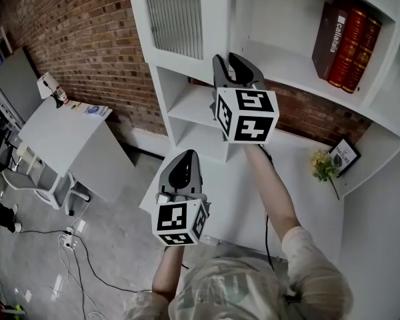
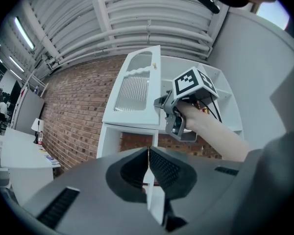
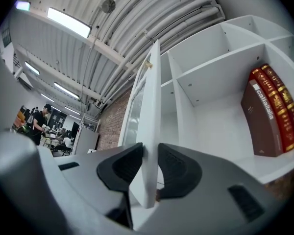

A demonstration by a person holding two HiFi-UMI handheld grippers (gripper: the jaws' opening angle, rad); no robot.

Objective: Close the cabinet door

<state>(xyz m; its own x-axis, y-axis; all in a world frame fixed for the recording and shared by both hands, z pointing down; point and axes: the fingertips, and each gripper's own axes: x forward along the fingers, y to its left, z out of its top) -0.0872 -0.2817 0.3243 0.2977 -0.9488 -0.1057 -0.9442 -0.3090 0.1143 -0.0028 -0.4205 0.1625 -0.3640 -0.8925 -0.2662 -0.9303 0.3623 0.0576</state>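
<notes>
- Cabinet door (image 1: 177, 19): a white frame with a ribbed glass panel. It stands open, swung well out from the upper left part of the white shelf unit (image 1: 287, 69).
- Right gripper (image 3: 151, 153): raised to the door's edge near its lower corner. Its jaws are a narrow way apart and straddle that edge with a pad against each face, so the door is gripped.
- Left gripper (image 2: 148, 153): held lower and nearer the person, apart from the door. Its jaws meet at the tips with nothing between them.
- Books (image 1: 347, 42): three volumes, one dark and two red, leaning slightly in the open compartment to the right of the door.
- Surroundings: a brick wall (image 1: 87, 39) behind the shelf unit, yellow flowers (image 1: 323, 165) on the lower surface at right, and a white table (image 1: 60, 132) at left.
</notes>
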